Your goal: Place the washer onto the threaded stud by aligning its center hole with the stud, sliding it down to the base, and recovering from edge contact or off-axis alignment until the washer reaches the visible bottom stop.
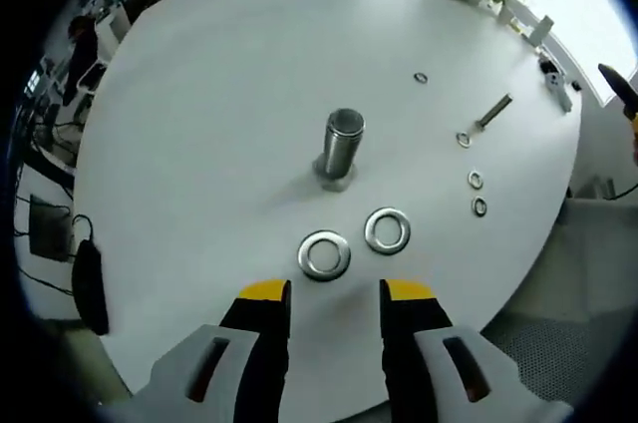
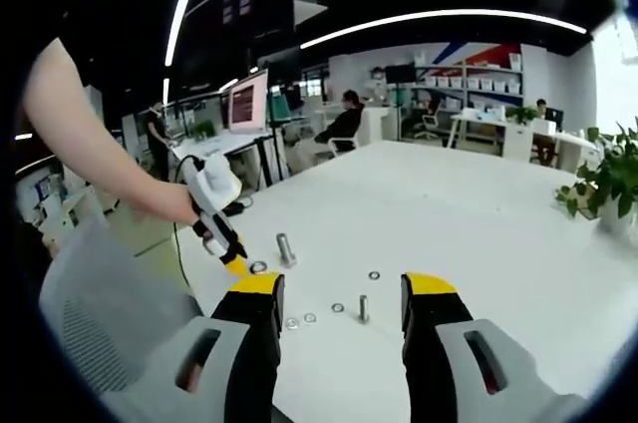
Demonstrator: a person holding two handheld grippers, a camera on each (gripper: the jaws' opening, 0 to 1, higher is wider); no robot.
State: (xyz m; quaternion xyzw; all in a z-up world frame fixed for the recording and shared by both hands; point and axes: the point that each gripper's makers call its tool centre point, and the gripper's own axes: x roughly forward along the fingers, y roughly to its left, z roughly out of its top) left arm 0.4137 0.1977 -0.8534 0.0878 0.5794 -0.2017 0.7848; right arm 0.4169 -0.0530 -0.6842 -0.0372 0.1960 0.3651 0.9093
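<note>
Left gripper view: jaws apart above washer [image 1: 324, 254].

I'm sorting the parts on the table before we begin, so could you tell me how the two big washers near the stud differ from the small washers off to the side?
The big washers are much wider than the small washers. The big washers lie just in front of the stud, while the small ones lie farther right, near a bolt. All are shiny metal rings lying flat on the white table.
</note>
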